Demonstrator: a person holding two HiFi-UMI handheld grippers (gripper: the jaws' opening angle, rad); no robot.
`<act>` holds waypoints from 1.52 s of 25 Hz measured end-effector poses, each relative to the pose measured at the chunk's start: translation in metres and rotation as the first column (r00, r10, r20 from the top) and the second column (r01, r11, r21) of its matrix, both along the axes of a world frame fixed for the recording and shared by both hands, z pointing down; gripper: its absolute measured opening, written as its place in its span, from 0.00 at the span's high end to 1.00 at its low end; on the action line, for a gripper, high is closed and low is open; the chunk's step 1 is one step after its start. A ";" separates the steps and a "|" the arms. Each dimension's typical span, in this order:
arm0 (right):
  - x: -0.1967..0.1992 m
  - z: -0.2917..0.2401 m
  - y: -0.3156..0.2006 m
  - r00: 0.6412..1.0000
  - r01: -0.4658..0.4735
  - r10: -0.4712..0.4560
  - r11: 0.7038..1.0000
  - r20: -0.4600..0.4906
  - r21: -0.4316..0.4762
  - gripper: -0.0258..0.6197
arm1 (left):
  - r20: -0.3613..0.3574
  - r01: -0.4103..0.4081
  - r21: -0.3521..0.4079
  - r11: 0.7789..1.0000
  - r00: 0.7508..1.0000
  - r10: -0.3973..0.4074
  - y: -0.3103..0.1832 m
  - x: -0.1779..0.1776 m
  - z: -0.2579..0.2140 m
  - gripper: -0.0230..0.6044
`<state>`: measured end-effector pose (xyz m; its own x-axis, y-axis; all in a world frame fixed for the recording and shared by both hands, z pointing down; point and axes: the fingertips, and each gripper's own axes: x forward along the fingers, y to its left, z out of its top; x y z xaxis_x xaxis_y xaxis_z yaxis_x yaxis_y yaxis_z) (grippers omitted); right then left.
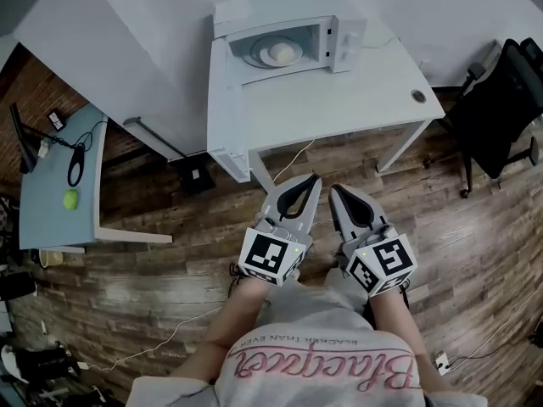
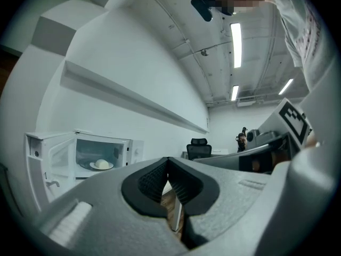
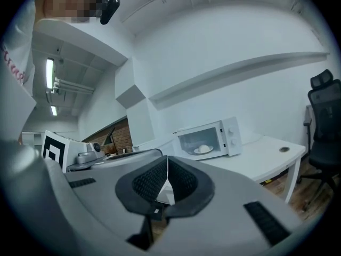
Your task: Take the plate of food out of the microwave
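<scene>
Left gripper (image 1: 314,179) and right gripper (image 1: 334,190) both closed, empty. Only head view shows floor (image 1: 170,261) before the table (image 1: 339,100) edge; plate (image 1: 276,53) in open microwave (image 1: 344,32) at twelve o'clock.

I am looking at a white microwave (image 1: 288,45) sitting on a white table (image 1: 339,100), with a white plate (image 1: 257,56) of pale food (image 1: 284,52) showing inside. The left gripper (image 1: 312,181) and right gripper (image 1: 335,192) are showing grey shells, black pads and black-and-white square markers. A green ball (image 1: 70,199) is lying on a pale blue side table (image 1: 51,219) over the brown wood-plank floor (image 1: 170,287).
</scene>
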<state>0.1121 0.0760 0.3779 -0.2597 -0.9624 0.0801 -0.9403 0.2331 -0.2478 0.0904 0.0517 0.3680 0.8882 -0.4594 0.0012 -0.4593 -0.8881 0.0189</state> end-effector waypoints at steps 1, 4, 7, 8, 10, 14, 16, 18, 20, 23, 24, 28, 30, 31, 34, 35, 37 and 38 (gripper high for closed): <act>0.003 0.000 -0.002 1.000 0.010 -0.010 1.000 0.003 0.002 0.94 | 0.001 0.011 0.002 1.000 1.000 -0.011 -0.001 0.002 0.000 0.95; 0.012 -0.001 -0.006 0.999 0.030 -0.030 1.000 0.018 0.008 0.94 | 0.005 0.037 0.010 0.999 0.999 -0.037 -0.004 0.010 -0.001 0.95; 0.023 -0.003 -0.010 0.998 0.053 -0.053 0.998 0.030 0.013 0.94 | 0.005 0.063 0.023 0.998 0.998 -0.063 -0.007 0.019 -0.005 0.95; 0.026 -0.004 -0.011 0.998 0.062 -0.063 0.998 0.030 0.017 0.94 | 0.005 0.072 0.025 0.997 0.997 -0.073 -0.008 0.023 -0.005 0.95; 0.034 -0.007 -0.013 0.996 0.082 -0.082 0.996 0.029 0.025 0.94 | 0.003 0.091 0.025 0.996 0.996 -0.091 -0.009 0.030 -0.006 0.95; 0.047 -0.011 -0.016 0.992 0.125 -0.126 0.991 0.019 0.039 0.94 | -0.002 0.125 0.028 0.992 0.992 -0.125 -0.011 0.045 -0.008 0.95; 0.055 -0.011 -0.016 0.990 0.143 -0.144 0.989 0.014 0.039 0.94 | -0.008 0.148 0.029 0.989 0.989 -0.148 -0.011 0.052 -0.008 0.95; 0.063 -0.012 -0.014 0.987 0.161 -0.162 0.986 0.010 0.037 0.94 | -0.016 0.173 0.028 0.984 0.985 -0.173 -0.011 0.058 -0.009 0.95; 0.071 -0.012 -0.012 0.983 0.182 -0.182 0.983 0.008 0.037 0.94 | -0.022 0.193 0.026 0.981 0.981 -0.193 -0.009 0.066 -0.009 0.95; 0.083 -0.011 -0.009 0.977 0.214 -0.214 0.976 0.004 0.034 0.94 | -0.030 0.226 0.024 0.974 0.974 -0.225 -0.007 0.077 -0.010 0.95; 0.087 -0.010 -0.008 0.974 0.225 -0.225 0.974 0.003 0.031 0.94 | -0.033 0.238 0.023 0.971 0.971 -0.237 -0.006 0.080 -0.010 0.95; 0.098 -0.006 -0.004 0.963 0.269 -0.270 0.963 0.006 0.024 0.94 | -0.040 0.278 0.021 0.960 0.960 -0.277 0.000 0.092 -0.009 0.95; 0.100 -0.006 -0.003 0.957 0.288 -0.289 0.957 0.009 0.027 0.94 | -0.040 0.294 0.019 0.956 0.955 -0.293 0.003 0.095 -0.008 0.95; 0.101 -0.006 -0.002 0.955 0.297 -0.297 0.955 0.009 0.029 0.94 | -0.039 0.301 0.019 0.953 0.953 -0.300 0.004 0.096 -0.008 0.95; 0.102 -0.006 0.001 0.949 0.316 -0.316 0.948 0.009 0.034 0.94 | -0.037 0.323 0.024 0.946 0.946 -0.322 0.008 0.096 -0.007 0.95; 0.103 -0.006 0.002 0.947 0.321 -0.321 0.947 0.008 0.035 0.94 | -0.038 0.330 0.026 0.944 0.944 -0.329 0.009 0.096 -0.007 0.95; 0.104 -0.006 0.004 0.944 0.330 -0.331 0.943 0.007 0.035 0.94 | -0.041 0.344 0.027 0.939 0.939 -0.343 0.011 0.095 -0.008 0.95; 0.104 -0.006 0.005 0.942 0.334 -0.335 0.942 0.007 0.034 0.94 | -0.042 0.350 0.027 0.936 0.936 -0.349 0.012 0.095 -0.009 0.95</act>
